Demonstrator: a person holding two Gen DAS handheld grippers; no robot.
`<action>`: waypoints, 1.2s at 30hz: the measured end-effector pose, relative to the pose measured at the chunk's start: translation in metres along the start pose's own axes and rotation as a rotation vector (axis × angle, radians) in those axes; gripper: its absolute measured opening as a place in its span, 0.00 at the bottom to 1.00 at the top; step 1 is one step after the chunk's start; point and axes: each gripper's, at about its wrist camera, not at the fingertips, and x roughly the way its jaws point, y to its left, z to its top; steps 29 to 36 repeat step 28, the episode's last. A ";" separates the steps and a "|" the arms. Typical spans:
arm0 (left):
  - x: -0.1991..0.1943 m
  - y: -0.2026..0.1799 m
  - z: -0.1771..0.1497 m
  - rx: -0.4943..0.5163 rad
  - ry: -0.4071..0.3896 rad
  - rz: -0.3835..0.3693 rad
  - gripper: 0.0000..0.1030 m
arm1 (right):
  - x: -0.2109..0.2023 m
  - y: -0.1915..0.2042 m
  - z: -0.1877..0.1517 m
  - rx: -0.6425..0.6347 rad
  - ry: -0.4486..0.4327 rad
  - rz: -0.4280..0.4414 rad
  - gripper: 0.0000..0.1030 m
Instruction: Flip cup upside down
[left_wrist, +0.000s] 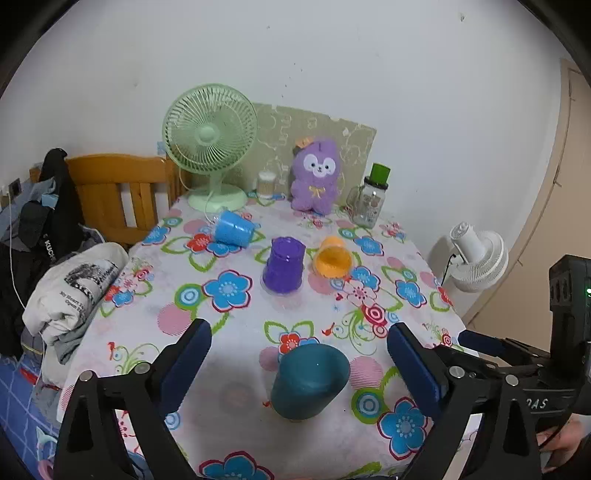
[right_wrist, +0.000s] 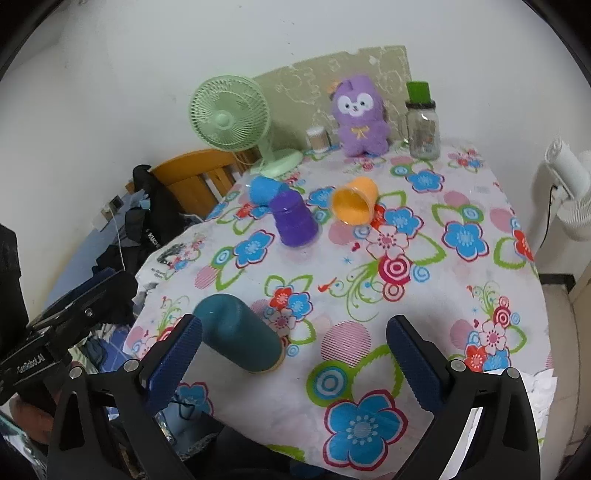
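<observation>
A dark teal cup (left_wrist: 308, 380) stands upside down on the flowered tablecloth (left_wrist: 240, 332), near the front edge; it also shows in the right wrist view (right_wrist: 238, 338). My left gripper (left_wrist: 299, 354) is open, its fingers apart on either side of the teal cup without touching it. My right gripper (right_wrist: 293, 343) is open and empty, with the teal cup by its left finger. A purple cup (left_wrist: 283, 265) stands upside down mid-table. An orange cup (left_wrist: 332, 257) and a blue cup (left_wrist: 232, 229) lie on their sides.
At the table's back stand a green fan (left_wrist: 210, 147), a purple plush toy (left_wrist: 316, 177), a glass jar with a green lid (left_wrist: 371, 197) and a small container (left_wrist: 266, 184). Clothes (left_wrist: 70, 291) and a wooden chair (left_wrist: 118, 192) are left; a white fan (left_wrist: 476, 258) is right.
</observation>
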 end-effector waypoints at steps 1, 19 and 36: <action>-0.003 0.001 0.001 -0.002 -0.009 0.001 0.96 | -0.003 0.004 0.000 -0.011 -0.006 0.000 0.98; -0.013 0.002 0.002 0.000 -0.034 0.005 0.97 | -0.014 0.019 0.001 -0.047 -0.025 -0.009 0.99; -0.015 0.001 0.002 -0.002 -0.041 0.002 0.97 | -0.015 0.022 0.003 -0.059 -0.023 -0.005 0.99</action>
